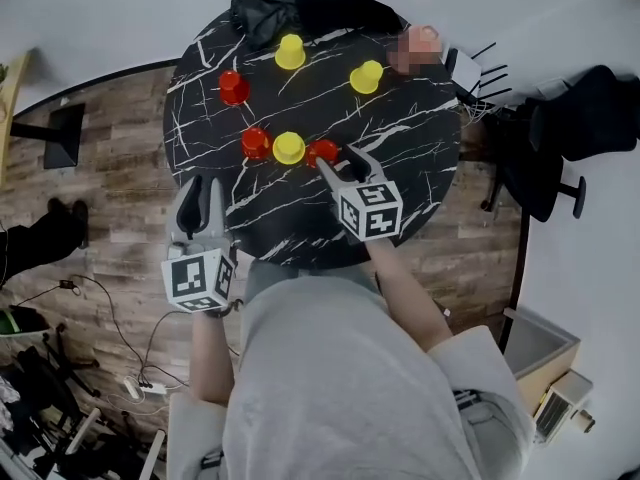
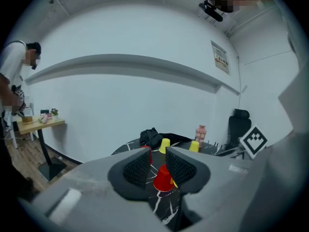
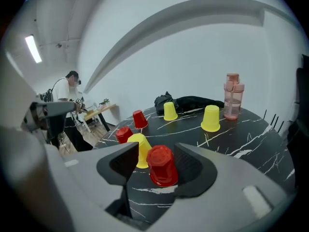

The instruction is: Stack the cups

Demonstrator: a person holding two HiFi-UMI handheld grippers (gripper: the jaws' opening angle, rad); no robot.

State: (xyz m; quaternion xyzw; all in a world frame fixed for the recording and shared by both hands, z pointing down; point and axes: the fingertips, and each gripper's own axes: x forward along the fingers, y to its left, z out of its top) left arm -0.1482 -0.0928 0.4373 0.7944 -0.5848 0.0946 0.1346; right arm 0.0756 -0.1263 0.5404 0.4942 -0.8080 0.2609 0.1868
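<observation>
Six upturned cups stand on the round black marble table (image 1: 420, 168). Two yellow cups (image 1: 290, 52) (image 1: 366, 76) and a red cup (image 1: 233, 87) stand toward the back. Nearer me a red cup (image 1: 256, 142), a yellow cup (image 1: 288, 147) and another red cup (image 1: 322, 152) form a row. My right gripper (image 1: 337, 158) is open, its jaws either side of that last red cup (image 3: 161, 164), with a gap on the left. My left gripper (image 1: 205, 183) hangs over the table's near-left edge, jaws slightly apart and empty (image 2: 158, 166).
A black garment (image 1: 300, 8) lies at the table's far edge beside a pink bottle (image 3: 232, 95). A black office chair (image 1: 590, 118) stands to the right. A person stands by a small table (image 2: 41, 124) far to the left. Cables lie on the wooden floor (image 1: 110, 328).
</observation>
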